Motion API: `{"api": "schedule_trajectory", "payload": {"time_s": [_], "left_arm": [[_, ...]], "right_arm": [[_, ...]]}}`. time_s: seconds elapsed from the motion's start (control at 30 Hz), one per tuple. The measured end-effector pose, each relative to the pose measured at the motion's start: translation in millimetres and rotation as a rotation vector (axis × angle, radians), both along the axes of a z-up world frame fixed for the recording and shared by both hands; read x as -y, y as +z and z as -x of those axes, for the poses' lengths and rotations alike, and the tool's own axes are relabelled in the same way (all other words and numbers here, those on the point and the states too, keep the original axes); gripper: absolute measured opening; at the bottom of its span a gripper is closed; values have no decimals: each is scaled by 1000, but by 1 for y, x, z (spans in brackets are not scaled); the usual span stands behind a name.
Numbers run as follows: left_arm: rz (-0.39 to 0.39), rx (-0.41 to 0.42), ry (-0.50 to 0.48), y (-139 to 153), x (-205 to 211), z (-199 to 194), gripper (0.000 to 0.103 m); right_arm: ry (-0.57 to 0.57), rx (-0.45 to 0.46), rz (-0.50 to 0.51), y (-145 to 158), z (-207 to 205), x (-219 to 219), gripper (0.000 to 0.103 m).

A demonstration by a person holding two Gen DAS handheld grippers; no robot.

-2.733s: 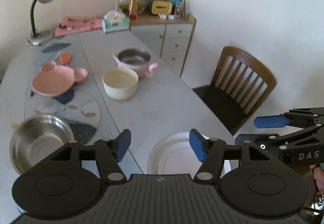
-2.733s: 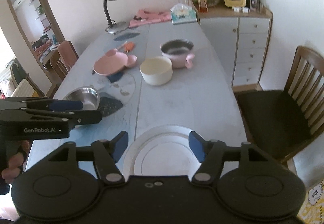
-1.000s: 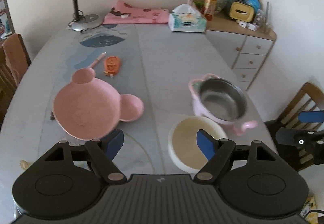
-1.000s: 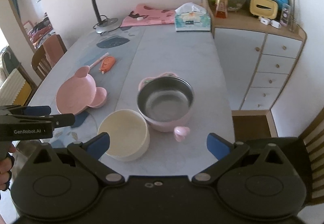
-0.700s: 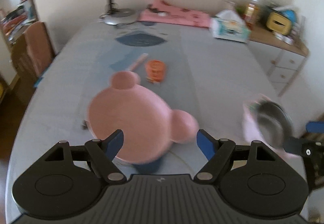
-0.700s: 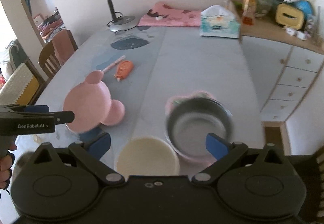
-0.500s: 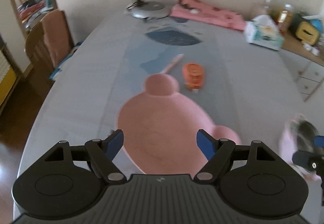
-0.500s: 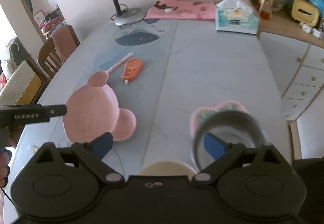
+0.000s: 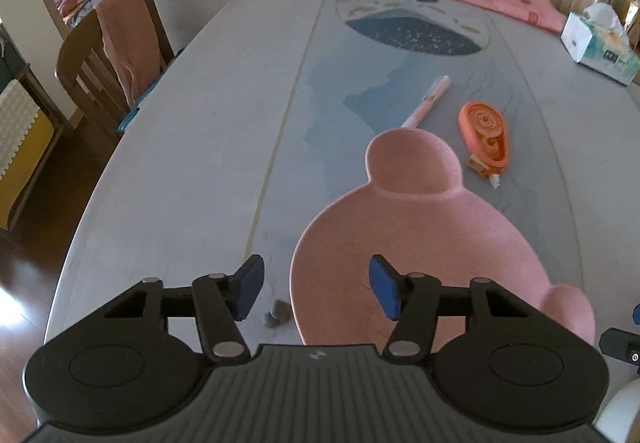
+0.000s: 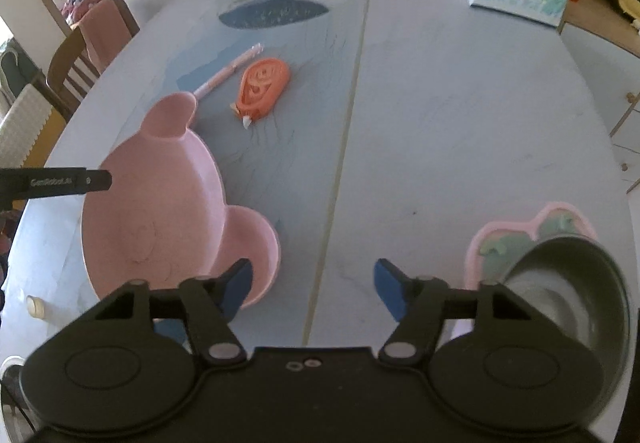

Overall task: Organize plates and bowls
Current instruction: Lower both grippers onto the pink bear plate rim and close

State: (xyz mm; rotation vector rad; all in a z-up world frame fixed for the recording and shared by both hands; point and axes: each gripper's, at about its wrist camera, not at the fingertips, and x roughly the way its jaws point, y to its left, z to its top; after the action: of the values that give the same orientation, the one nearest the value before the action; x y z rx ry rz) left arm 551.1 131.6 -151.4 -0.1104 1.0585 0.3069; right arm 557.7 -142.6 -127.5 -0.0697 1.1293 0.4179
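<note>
Left gripper (image 9: 316,291) swung onto pink bear plate (image 9: 420,243), frame centre, jaws wide, empty, straddling rim. Right gripper (image 10: 312,291) wide, empty. Plate pickup likely next.

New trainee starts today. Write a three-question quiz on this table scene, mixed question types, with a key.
1. True or false: the left gripper is shut on the pink bear-shaped plate.
2. Which object lies beside the orange tape dispenser? A) pink pen B) spoon C) cup
3. Fill in: the steel bowl sits in a ___ holder.

Key: 1 false, its fingers are open; 2 A, the pink pen; 3 pink.
</note>
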Motion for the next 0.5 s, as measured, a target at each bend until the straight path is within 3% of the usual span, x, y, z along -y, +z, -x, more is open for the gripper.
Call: {"api": "schedule_trajectory", "payload": {"time_s": [0.17, 0.5], "left_arm": [[21, -23, 8, -11, -8, -10, 38], [46, -24, 21, -19, -13, -14, 23]], "right_arm": [[-4, -41, -4, -10, -1, -5, 48], [4, -70, -6, -13, 1, -16, 31]]}}
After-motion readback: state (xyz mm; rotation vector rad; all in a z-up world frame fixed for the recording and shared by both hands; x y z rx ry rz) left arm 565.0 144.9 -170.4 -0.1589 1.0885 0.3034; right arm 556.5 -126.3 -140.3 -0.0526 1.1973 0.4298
